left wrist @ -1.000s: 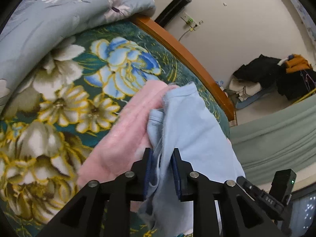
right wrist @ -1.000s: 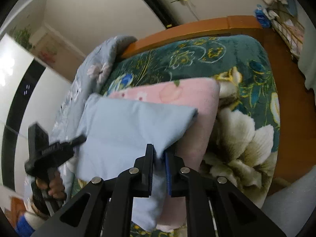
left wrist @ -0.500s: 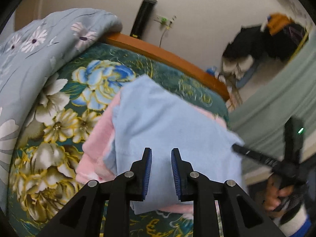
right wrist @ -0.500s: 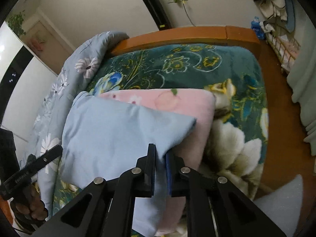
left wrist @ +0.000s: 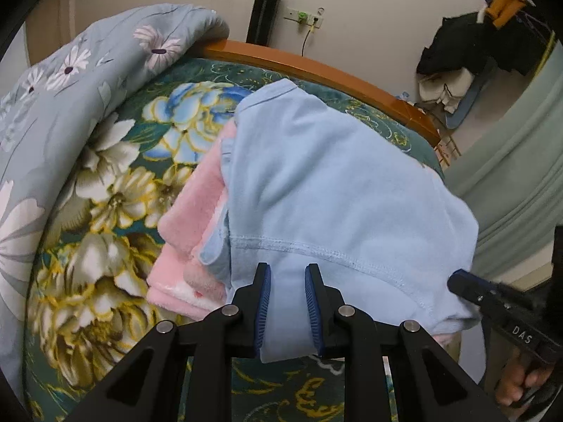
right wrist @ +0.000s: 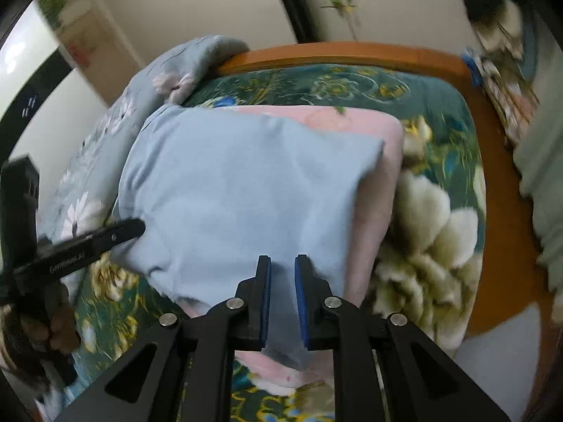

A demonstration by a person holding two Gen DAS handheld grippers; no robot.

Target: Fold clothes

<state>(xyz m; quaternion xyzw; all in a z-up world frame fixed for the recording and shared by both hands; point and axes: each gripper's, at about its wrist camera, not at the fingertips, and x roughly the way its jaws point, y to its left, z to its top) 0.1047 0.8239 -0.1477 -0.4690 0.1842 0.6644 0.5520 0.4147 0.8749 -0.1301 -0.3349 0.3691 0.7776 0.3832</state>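
Left wrist: both claws (left wrist: 288, 274) (right wrist: 282, 262) grip the blue garment (left wrist: 334, 183) over pink towel (left wrist: 190, 225).

Black tongs (left wrist: 287, 274) with ribbed blue pads (left wrist: 264, 302).

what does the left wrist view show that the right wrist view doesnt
Only the left wrist view shows the stitched hem of the light blue garment, the wall socket and the dark clothes pile. Only the right wrist view shows the white door and the orange floor. Both show the garment over the pink blanket, each tool pinching its near edge.
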